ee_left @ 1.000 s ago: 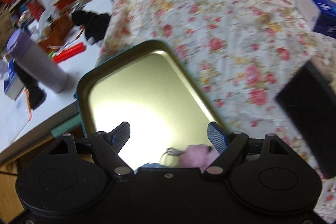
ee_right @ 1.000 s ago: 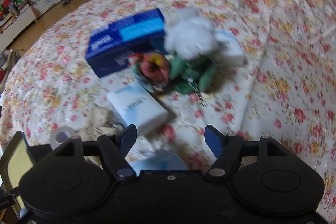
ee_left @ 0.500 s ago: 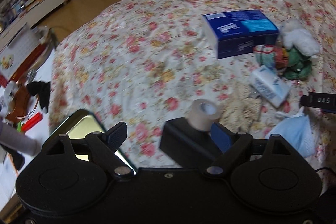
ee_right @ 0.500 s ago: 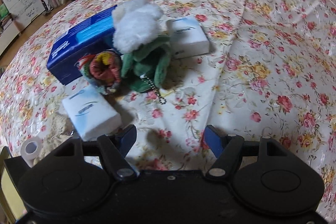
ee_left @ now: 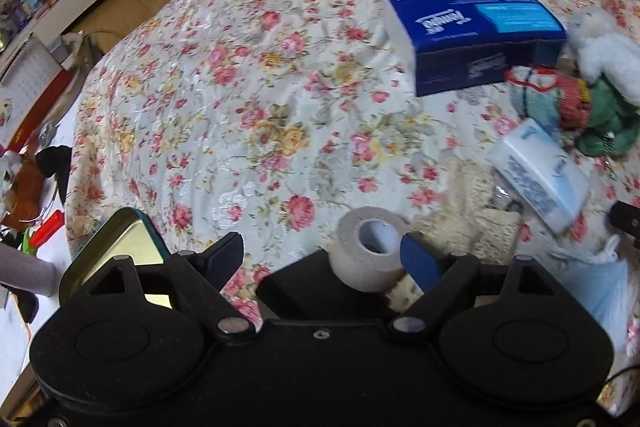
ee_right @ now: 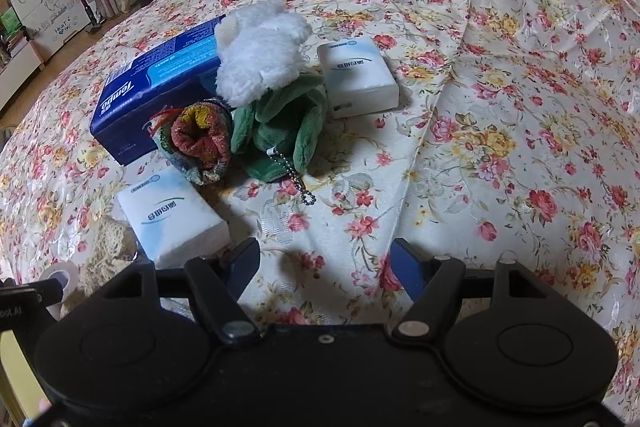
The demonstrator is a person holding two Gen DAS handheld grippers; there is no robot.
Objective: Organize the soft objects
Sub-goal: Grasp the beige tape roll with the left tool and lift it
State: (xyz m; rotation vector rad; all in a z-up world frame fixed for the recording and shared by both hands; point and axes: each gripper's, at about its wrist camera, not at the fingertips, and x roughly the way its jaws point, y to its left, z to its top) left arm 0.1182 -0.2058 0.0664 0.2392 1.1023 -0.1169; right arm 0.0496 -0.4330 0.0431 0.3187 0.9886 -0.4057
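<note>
While both my pairs of jaws stand spread with nothing between them, I hold them low over the flowered bedspread (ee_right: 500, 75). My right gripper (ee_right: 325, 263) looks straight at the pile: the nearest tissue pack (ee_right: 172, 217) lies just ahead and to the left of my left finger, its long side running away toward the upper left. Beyond it sits the rolled knit sock (ee_right: 198, 143), touching the green-bodied plush toy (ee_right: 268, 83) with the white head, whose bead chain trails toward me. A second tissue pack (ee_right: 358, 75) lies right of the toy, and the blue tissue box (ee_right: 160, 79) stands behind the lot. My left gripper (ee_left: 322, 257) hangs further back, with a roll of tape (ee_left: 370, 247) just inside its right finger, resting on something black I cannot identify, and the gold tray (ee_left: 120, 245) at its left edge. I judge the right gripper nearer the soft things; the toy lies ahead and a touch left of it, so a short forward reach should meet it.
</note>
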